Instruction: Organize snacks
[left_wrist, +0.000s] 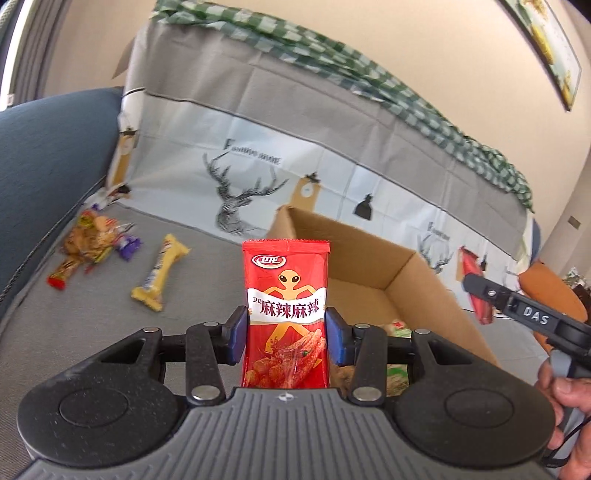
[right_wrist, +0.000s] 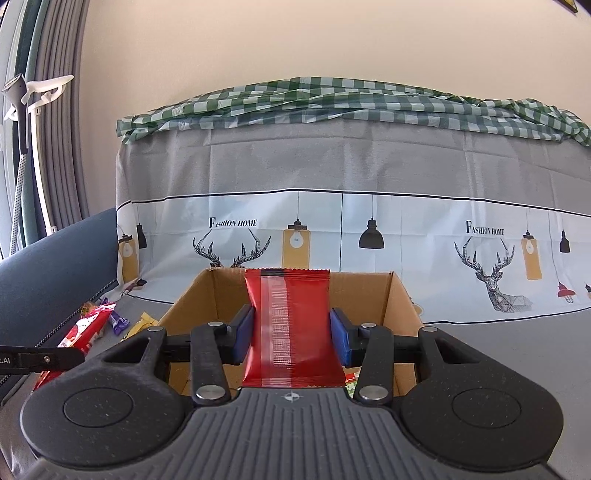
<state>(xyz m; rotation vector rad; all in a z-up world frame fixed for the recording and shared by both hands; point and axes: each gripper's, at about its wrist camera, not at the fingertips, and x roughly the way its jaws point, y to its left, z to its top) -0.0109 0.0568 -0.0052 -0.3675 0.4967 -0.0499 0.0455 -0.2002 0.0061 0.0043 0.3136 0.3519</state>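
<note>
My left gripper (left_wrist: 286, 332) is shut on a red spicy-strip snack packet (left_wrist: 286, 295) with an alien figure, held upright over the near left edge of an open cardboard box (left_wrist: 369, 258). My right gripper (right_wrist: 291, 332) is shut on another red snack packet (right_wrist: 290, 325), seen from its back seam, held above the same box (right_wrist: 395, 295). The right gripper also shows in the left wrist view (left_wrist: 480, 291) at the box's right side. Green packets (left_wrist: 397, 328) lie inside the box.
Loose snacks lie on the grey sofa seat at left: a yellow bar (left_wrist: 160, 273), a purple wrapper (left_wrist: 127, 245) and a heap of orange packets (left_wrist: 83, 243). A deer-print cloth (right_wrist: 332, 229) covers the backrest behind the box. A blue armrest (left_wrist: 48, 155) stands at the left.
</note>
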